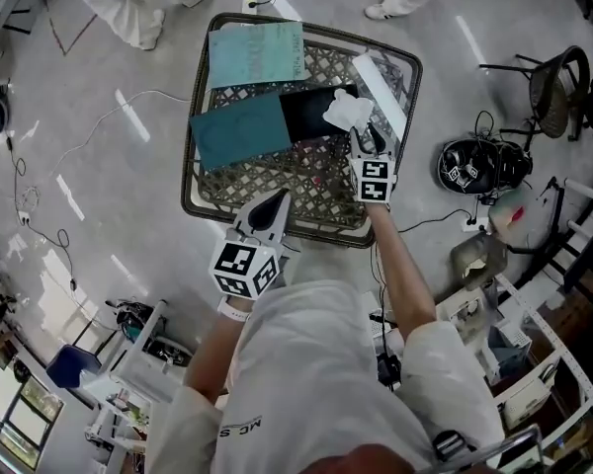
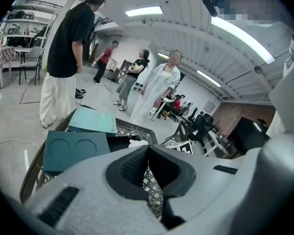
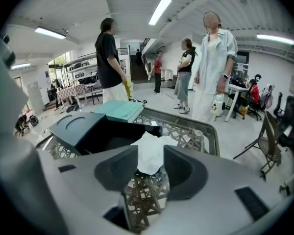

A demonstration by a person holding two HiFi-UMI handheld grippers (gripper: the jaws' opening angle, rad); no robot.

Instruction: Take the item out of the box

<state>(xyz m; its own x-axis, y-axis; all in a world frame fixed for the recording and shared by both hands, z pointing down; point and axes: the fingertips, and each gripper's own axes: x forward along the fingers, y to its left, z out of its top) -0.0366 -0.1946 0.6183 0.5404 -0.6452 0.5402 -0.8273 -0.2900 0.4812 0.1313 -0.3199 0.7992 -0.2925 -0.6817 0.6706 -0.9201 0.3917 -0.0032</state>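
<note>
A black lattice basket point(image 1: 194, 171) stands on the floor. In it lie a dark teal box point(image 1: 241, 130), a light teal box point(image 1: 257, 54), a black box point(image 1: 311, 112) and a crumpled white item point(image 1: 348, 110). My right gripper point(image 1: 368, 138) reaches over the basket's right side. Its jaws are open, and in the right gripper view the white item point(image 3: 152, 148) lies at the tips of the right gripper point(image 3: 151, 156), resting on the black box point(image 3: 108, 136). My left gripper point(image 1: 273, 203) hovers over the near rim. In the left gripper view the left gripper point(image 2: 148, 150) is shut and holds nothing.
A long white flat piece point(image 1: 379, 89) leans at the basket's right edge. On the floor to the right are a black helmet point(image 1: 479, 164), a chair point(image 1: 558, 87) and shelving. Cables run along the left. Several people point(image 3: 213, 67) stand beyond the basket.
</note>
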